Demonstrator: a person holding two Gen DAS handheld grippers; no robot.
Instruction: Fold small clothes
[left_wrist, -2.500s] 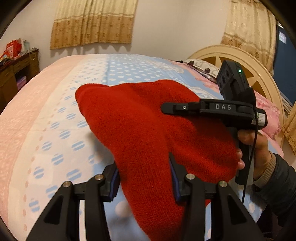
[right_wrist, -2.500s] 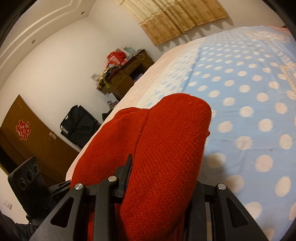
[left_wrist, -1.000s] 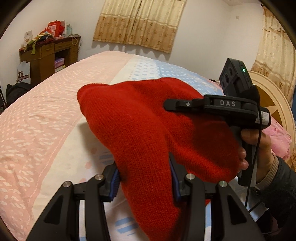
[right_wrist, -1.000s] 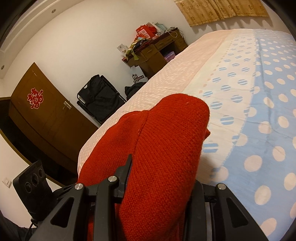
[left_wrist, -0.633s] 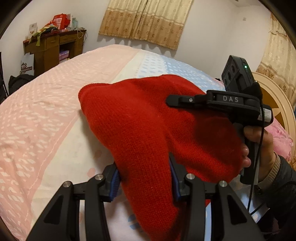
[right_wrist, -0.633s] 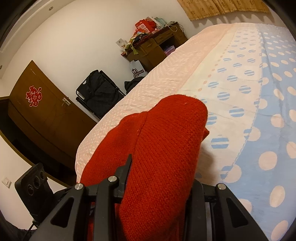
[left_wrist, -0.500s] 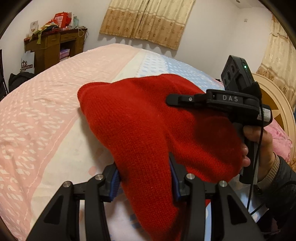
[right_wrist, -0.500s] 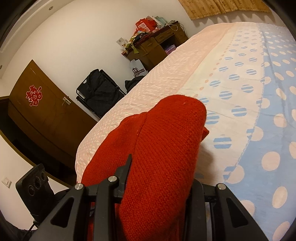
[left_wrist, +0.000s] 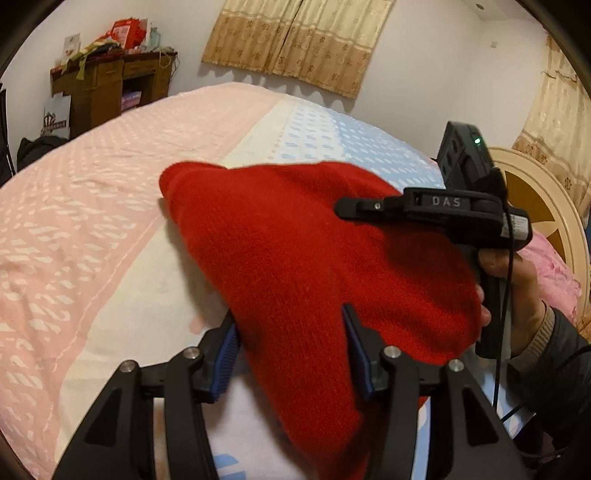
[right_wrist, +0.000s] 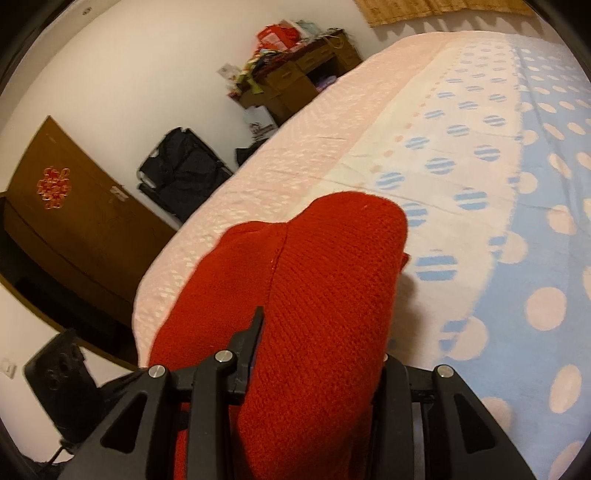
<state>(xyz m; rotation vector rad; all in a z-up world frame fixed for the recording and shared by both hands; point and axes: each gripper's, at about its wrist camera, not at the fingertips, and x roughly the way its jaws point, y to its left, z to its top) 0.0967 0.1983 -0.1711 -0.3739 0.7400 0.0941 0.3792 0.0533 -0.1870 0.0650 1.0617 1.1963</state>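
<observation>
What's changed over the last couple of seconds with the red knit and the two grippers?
Both grippers carried the red knit garment from the blue dotted part of the bedspread over toward its pink side, a little lower. The left gripper and right gripper are now opening, knit still between the jaws. The garment's bundled shape is unchanged.

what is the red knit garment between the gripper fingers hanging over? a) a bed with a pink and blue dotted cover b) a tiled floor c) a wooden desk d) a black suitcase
a: the red knit garment sits between the fingers of the left gripper and of the right gripper, whose jaws are both opening, and the pink and blue dotted bed cover spreads beneath it in both views.
</observation>
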